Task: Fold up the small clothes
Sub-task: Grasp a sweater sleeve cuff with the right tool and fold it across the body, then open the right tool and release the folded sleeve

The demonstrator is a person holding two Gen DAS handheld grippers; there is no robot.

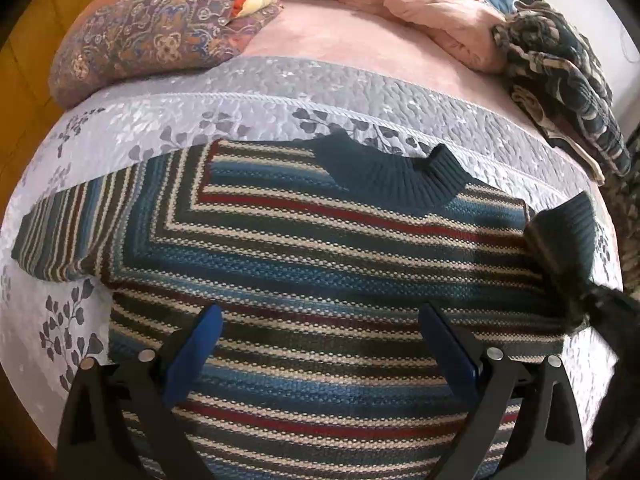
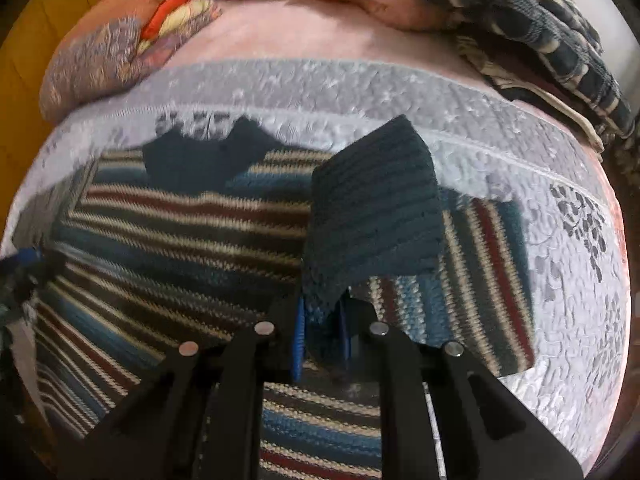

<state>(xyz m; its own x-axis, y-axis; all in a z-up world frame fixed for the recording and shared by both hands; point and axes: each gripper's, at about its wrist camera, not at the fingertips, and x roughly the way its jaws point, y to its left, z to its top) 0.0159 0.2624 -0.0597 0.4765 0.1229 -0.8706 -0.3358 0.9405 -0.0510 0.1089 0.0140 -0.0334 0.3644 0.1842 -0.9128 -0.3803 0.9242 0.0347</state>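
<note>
A striped knit sweater [image 1: 320, 248] in blue, cream, red and dark green lies flat on the grey quilt, its dark teal collar [image 1: 384, 172] at the far side. My left gripper [image 1: 320, 320] hovers open over the sweater's body, nothing between its blue pads. My right gripper [image 2: 322, 320] is shut on the dark ribbed cuff [image 2: 376, 208] of the right sleeve, lifted and carried over the sweater's chest. The same cuff [image 1: 564, 232] shows at the right in the left wrist view. The left sleeve [image 1: 60, 236] lies spread out to the left.
A grey leaf-print quilt [image 1: 248, 92] covers the bed over a pink sheet [image 1: 328, 36]. A patterned pillow [image 1: 148, 36] lies far left, a pink blanket [image 1: 432, 4] at the back, and a dark patterned garment [image 1: 568, 80] far right.
</note>
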